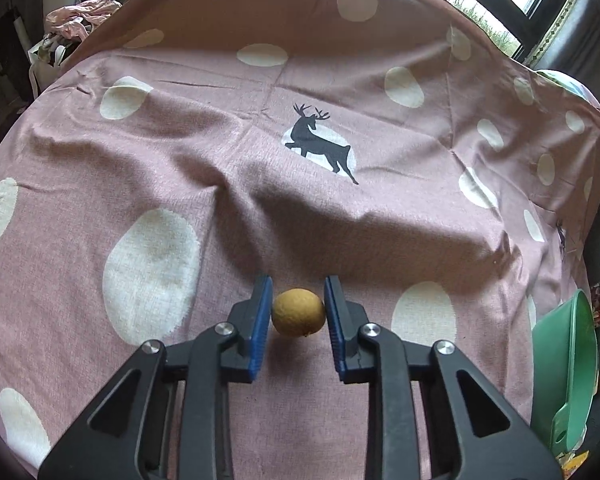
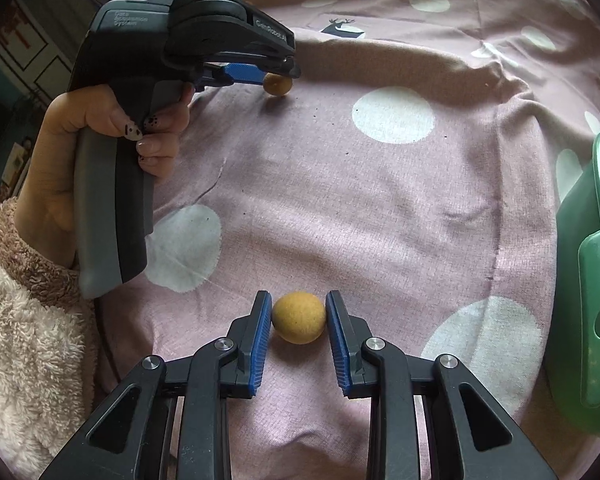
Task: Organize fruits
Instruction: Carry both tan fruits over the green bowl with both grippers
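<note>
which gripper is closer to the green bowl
Right. The right gripper, shut on a small yellow fruit, sits on the cloth near the green bowl. The left gripper, shut on another fruit, is farther across the cloth, away from the bowl.

Both wrist cameras sit just behind their own blue-padded fingers, looking steeply down, close over the pink dotted cloth (image 1: 220,168). The right view also catches the left gripper (image 2: 278,80) at 11 o'clock. Both share the cloth and the green bowl (image 1: 564,360) at 3 o'clock
</note>
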The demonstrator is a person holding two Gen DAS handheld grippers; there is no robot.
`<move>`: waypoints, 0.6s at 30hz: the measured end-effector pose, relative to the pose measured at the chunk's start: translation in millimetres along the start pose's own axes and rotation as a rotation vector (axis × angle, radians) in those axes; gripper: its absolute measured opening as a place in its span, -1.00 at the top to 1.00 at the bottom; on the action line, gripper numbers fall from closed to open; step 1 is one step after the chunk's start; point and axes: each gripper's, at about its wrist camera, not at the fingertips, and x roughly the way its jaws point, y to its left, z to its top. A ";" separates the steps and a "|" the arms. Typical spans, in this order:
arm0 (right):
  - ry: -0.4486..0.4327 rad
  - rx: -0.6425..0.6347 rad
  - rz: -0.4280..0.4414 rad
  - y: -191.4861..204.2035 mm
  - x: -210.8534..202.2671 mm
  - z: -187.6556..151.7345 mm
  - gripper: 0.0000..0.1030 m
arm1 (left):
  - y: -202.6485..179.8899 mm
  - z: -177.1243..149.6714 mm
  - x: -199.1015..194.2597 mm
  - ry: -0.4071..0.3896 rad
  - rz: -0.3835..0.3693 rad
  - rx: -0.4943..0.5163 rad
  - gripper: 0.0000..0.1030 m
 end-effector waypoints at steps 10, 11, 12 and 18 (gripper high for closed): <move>-0.124 0.113 0.061 -31.8 -43.0 -4.4 0.43 | -34.9 -15.5 -53.5 -0.108 -0.034 0.078 0.49; -0.145 0.127 0.065 -35.5 -49.6 -5.4 0.43 | -40.2 -17.4 -60.0 -0.125 -0.037 0.091 0.49; -0.166 0.135 0.070 -38.7 -56.2 -6.8 0.43 | -45.3 -19.6 -66.7 -0.141 -0.043 0.102 0.49; -0.288 0.197 0.069 -58.7 -96.9 -14.3 0.43 | -76.0 -37.6 -108.4 -0.217 -0.105 0.172 0.49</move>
